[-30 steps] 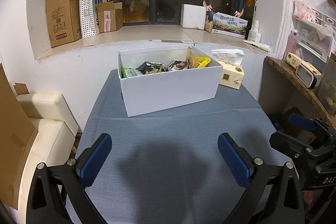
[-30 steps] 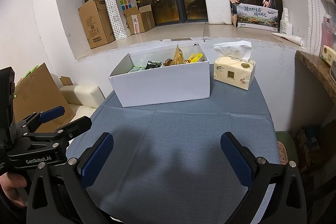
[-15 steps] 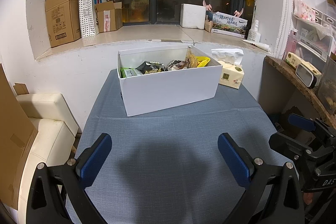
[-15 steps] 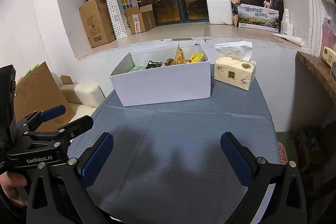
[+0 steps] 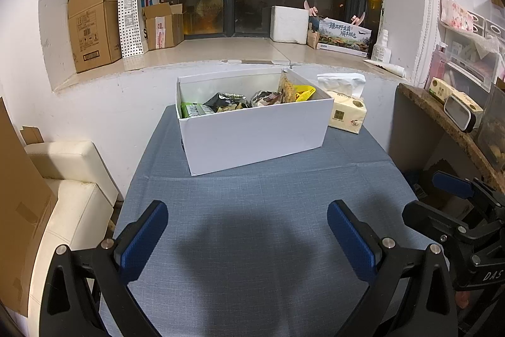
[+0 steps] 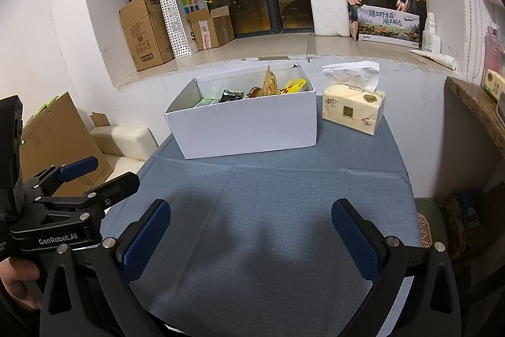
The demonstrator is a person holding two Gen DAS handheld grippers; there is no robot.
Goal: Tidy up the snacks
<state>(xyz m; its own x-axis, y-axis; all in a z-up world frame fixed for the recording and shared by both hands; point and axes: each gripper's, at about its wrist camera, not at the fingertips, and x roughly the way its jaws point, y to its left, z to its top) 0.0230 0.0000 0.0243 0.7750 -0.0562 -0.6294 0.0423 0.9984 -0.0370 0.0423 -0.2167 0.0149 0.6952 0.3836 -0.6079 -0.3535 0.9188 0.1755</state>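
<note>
A white open box (image 5: 255, 135) (image 6: 249, 125) stands at the far end of the blue-clothed table (image 5: 252, 242). Several snack packets (image 5: 249, 101) (image 6: 268, 87) lie inside it: green, black, brown and yellow ones. My left gripper (image 5: 247, 231) hovers open over the near part of the table, well short of the box, with nothing between its blue pads. My right gripper (image 6: 251, 229) is likewise open and empty. Each gripper shows at the edge of the other's view: the right gripper (image 5: 454, 204) and the left gripper (image 6: 82, 179).
A tissue pack (image 5: 345, 112) (image 6: 353, 109) sits right of the box. A cream sofa (image 5: 66, 179) stands left of the table, a stone shelf (image 5: 448, 122) to the right. Cardboard boxes (image 5: 94, 24) and a paper bag line the windowsill behind. A hand (image 6: 15, 277) holds the left gripper.
Both views have drifted back and down very slightly; the box appears a touch farther away. Both grippers stay open and empty.
</note>
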